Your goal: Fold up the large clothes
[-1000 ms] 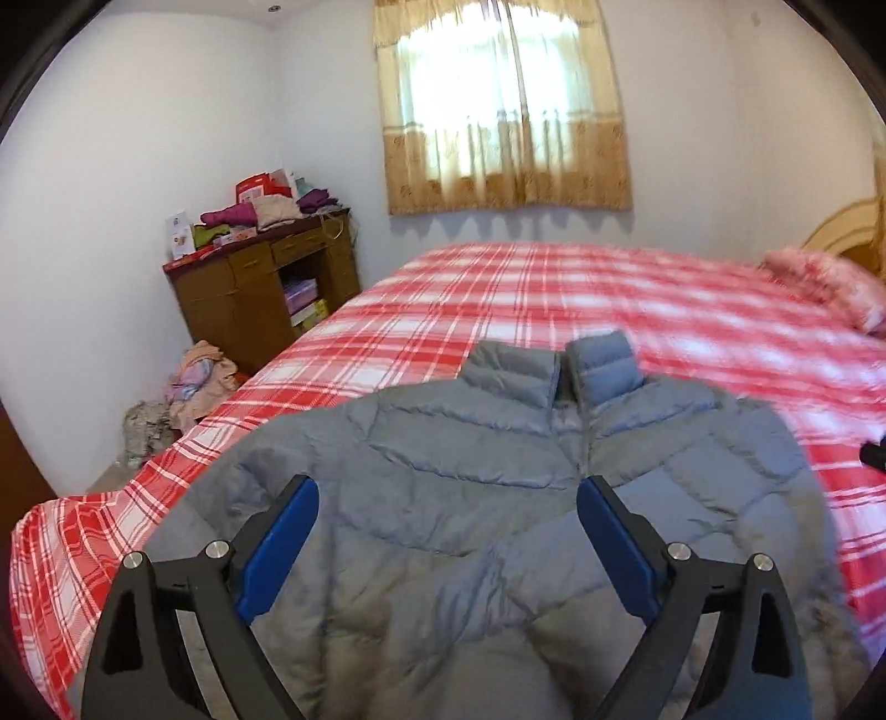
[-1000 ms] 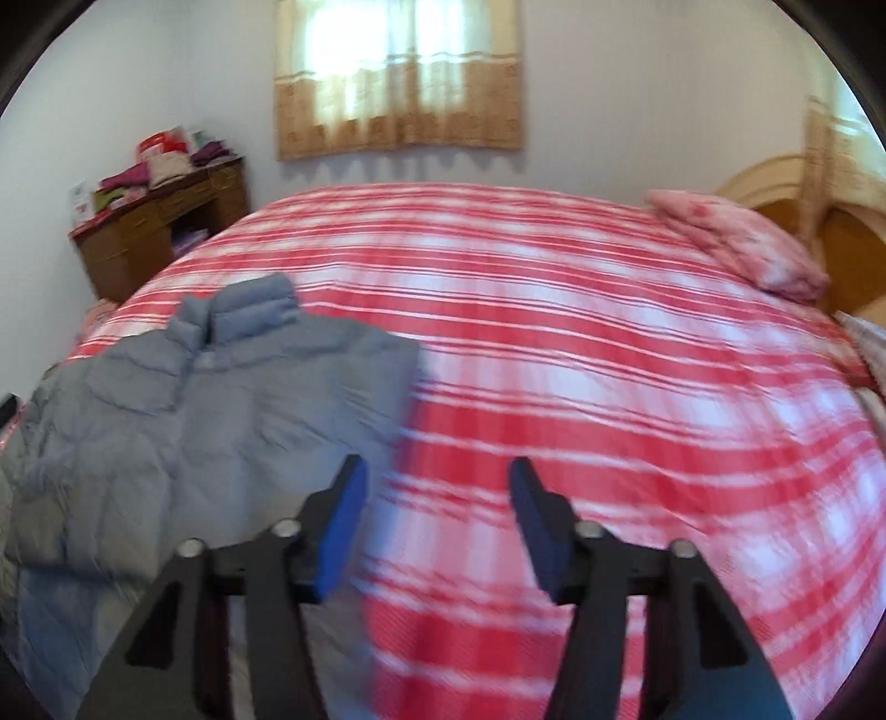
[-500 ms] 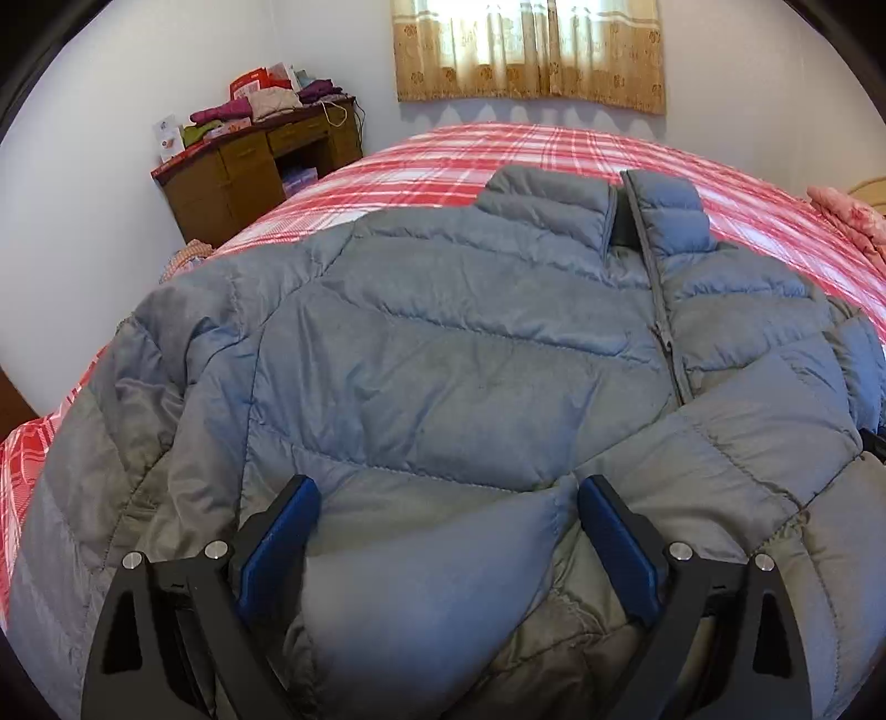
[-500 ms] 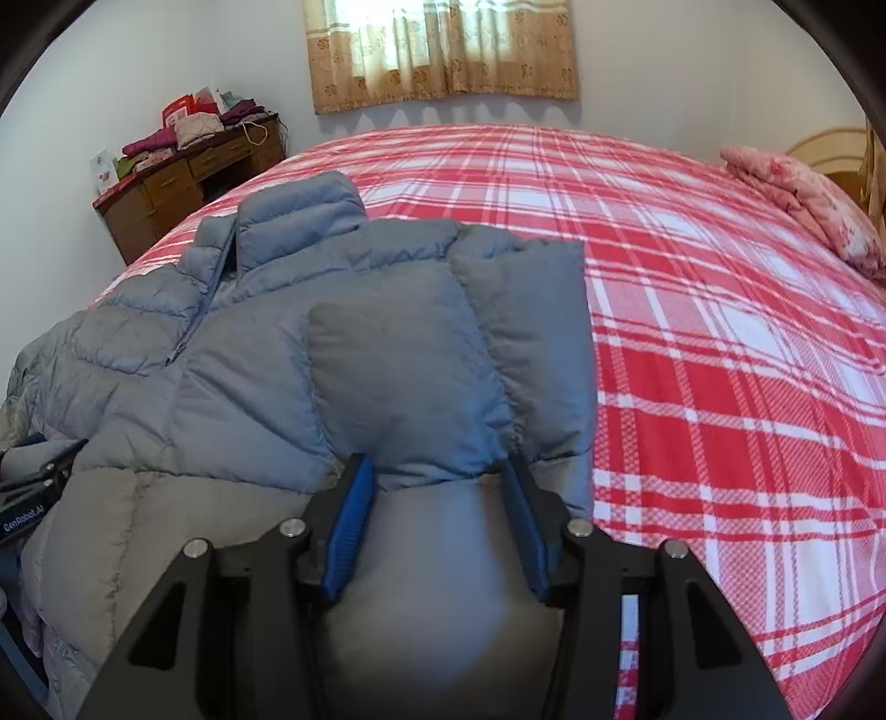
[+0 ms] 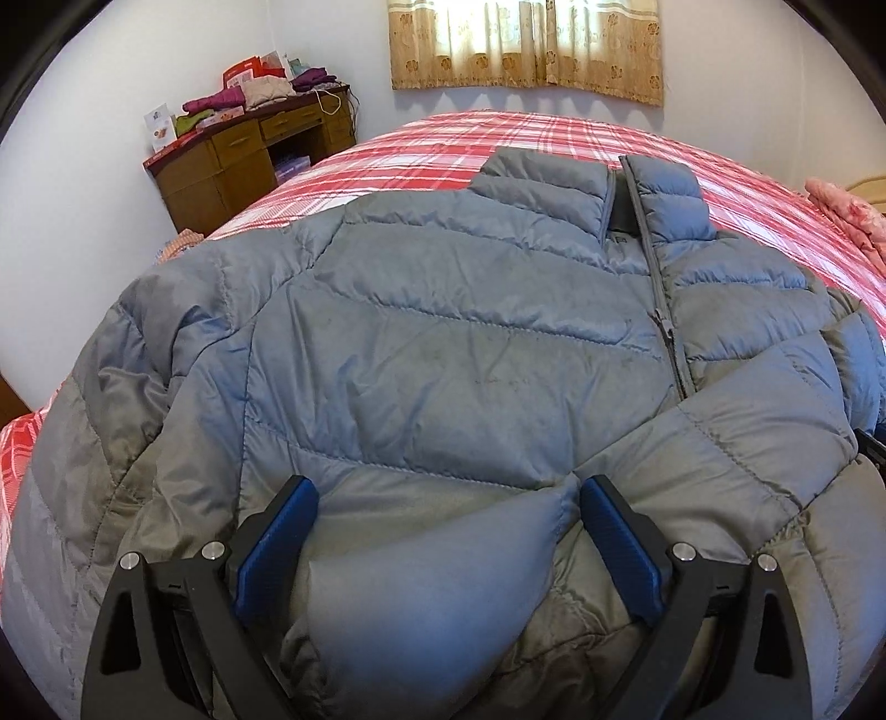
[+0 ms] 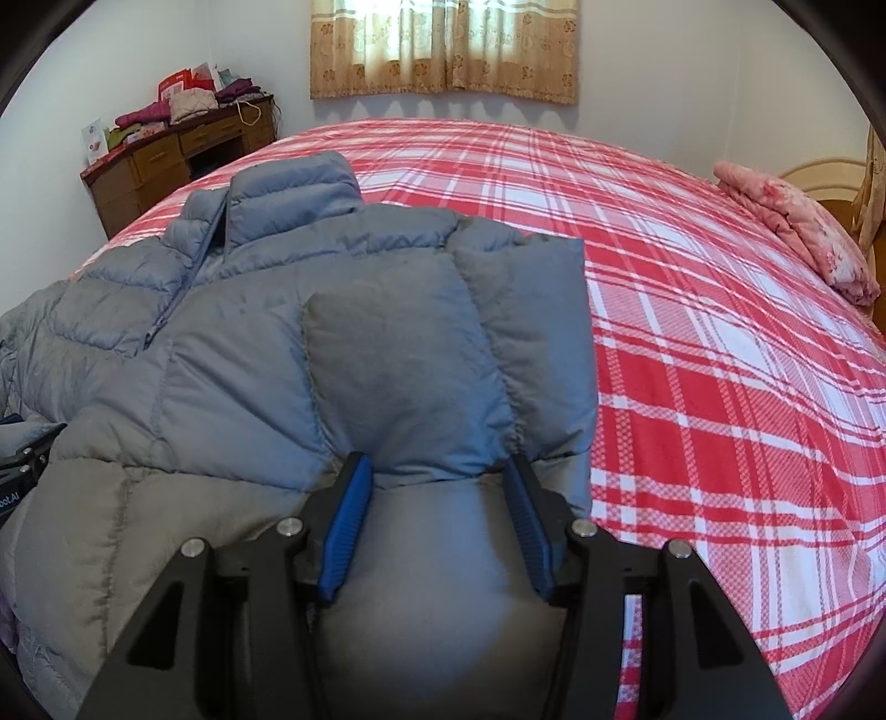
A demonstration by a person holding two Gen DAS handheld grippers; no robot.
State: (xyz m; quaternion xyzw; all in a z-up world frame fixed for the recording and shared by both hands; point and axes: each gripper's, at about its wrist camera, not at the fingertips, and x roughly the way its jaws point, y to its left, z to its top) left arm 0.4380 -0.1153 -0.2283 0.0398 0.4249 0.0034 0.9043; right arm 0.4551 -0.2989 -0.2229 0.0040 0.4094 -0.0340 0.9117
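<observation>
grey puffer jacket lies front-up on the bed, red/white plaid cover, collar toward the window end, zipper done up most of the way, collar flaps parted at the top. the jacket sits on the near-left part of the bed; the right half of the bed is bare plaid.

left gripper: jaws spread wide, a puffy fold of the jacket's lower part bulging up between the blue pads. fabric touches both pads but the gap is wide, so it reads as open around the cloth, not clamped.

right gripper: jaws narrower, a quilted panel of the jacket pinched between the blue pads. cloth bunches at both pads and the panel stands up past the fingertips, so it's closed on the jacket. that panel lies folded over the jacket's body, a second quilted strip just beside it on the right, at the jacket's edge next to bare plaid.

part of the left gripper's black body shows at the left edge of the right wrist view.

background: wooden desk against the left wall, stacked with folded clothes and boxes; tan patterned curtain above the far side of the bed; pink floral pillow at the right by a wooden headboard.
</observation>
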